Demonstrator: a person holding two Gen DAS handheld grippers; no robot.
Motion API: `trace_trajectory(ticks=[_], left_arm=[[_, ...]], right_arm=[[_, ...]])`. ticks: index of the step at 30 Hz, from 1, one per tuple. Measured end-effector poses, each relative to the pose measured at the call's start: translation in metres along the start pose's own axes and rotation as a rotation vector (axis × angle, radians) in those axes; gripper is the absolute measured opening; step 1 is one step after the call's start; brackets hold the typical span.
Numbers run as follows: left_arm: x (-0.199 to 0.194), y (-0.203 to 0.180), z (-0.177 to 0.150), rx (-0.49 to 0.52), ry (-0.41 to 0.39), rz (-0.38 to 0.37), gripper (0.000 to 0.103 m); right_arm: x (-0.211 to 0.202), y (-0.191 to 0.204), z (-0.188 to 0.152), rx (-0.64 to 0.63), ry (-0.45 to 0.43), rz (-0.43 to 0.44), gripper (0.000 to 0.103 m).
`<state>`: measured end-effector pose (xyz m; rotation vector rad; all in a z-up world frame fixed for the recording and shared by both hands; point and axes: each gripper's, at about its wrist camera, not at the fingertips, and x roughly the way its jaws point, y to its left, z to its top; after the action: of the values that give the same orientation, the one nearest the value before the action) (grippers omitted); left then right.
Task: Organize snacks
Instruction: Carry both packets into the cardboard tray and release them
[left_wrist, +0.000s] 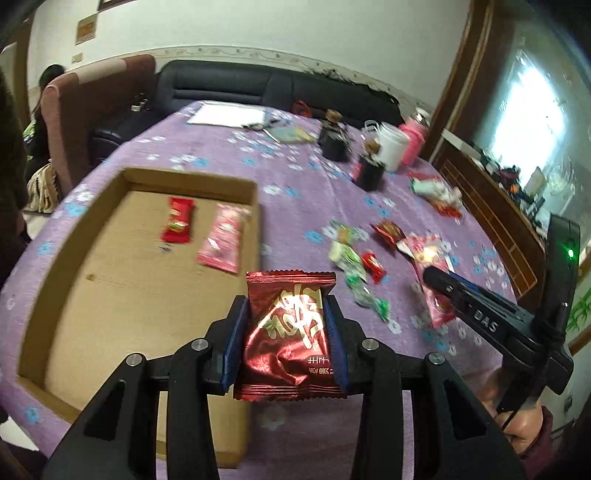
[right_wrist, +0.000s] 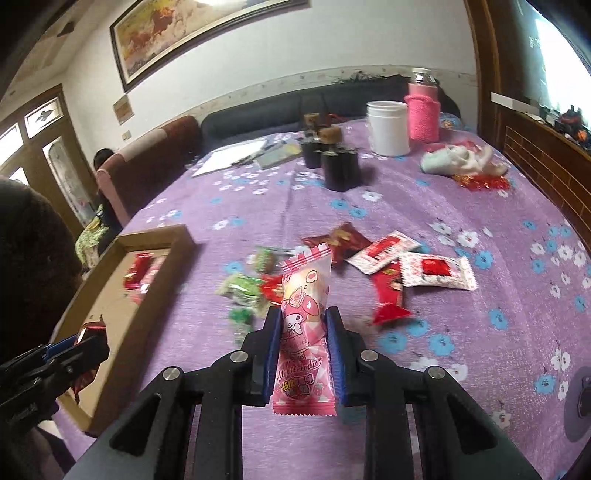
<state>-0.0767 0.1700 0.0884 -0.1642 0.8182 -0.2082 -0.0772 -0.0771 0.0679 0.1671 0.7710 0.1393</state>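
Crinkly red foil packet (left_wrist: 291, 332) sits pinched in my left hand-held gripper (left_wrist: 288, 321), raised beside the cardboard tray (left_wrist: 74, 236) where two snacks already lie. My right hand-held gripper (right_wrist: 302, 328) clamps a pink wrapper (right_wrist: 304, 332) upright above the loose sweets (right_wrist: 388, 258) on the counter (right_wrist: 480, 332), presumably ready to follow.

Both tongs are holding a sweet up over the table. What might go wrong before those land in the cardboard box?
The left tongs squeeze a glossy dark red packet by its crumpled sides; it could slip out short of the cardboard box. The right tongs pinch a long pink packet at mid-length, so its free end may catch the box wall. The two tongs work close together and could bump.
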Motion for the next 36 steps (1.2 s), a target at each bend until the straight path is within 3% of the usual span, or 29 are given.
trace_trajectory(ticks=[7,11,22,29,36], left_arm=[[-0.019,0.045,0.031,-0.006,-0.060,0.120,0.038],[-0.015,0.067,0.047,0.004,-0.070,0.183,0.038],[0.045,0.122,0.074,-0.071,0.019,0.206,0.038],[0.088,0.153,0.076,-0.137,0.082,0.240,0.038],[0.106,0.161,0.078,-0.152,0.108,0.264,0.039]], right_arm=[[-0.004,0.034,0.020,-0.025,0.001,0.080,0.024],[0.008,0.064,0.033,-0.024,0.043,0.185,0.024],[0.071,0.154,0.047,-0.085,0.169,0.328,0.024],[0.128,0.183,0.051,-0.061,0.263,0.307,0.024],[0.158,0.192,0.051,-0.051,0.292,0.250,0.024]])
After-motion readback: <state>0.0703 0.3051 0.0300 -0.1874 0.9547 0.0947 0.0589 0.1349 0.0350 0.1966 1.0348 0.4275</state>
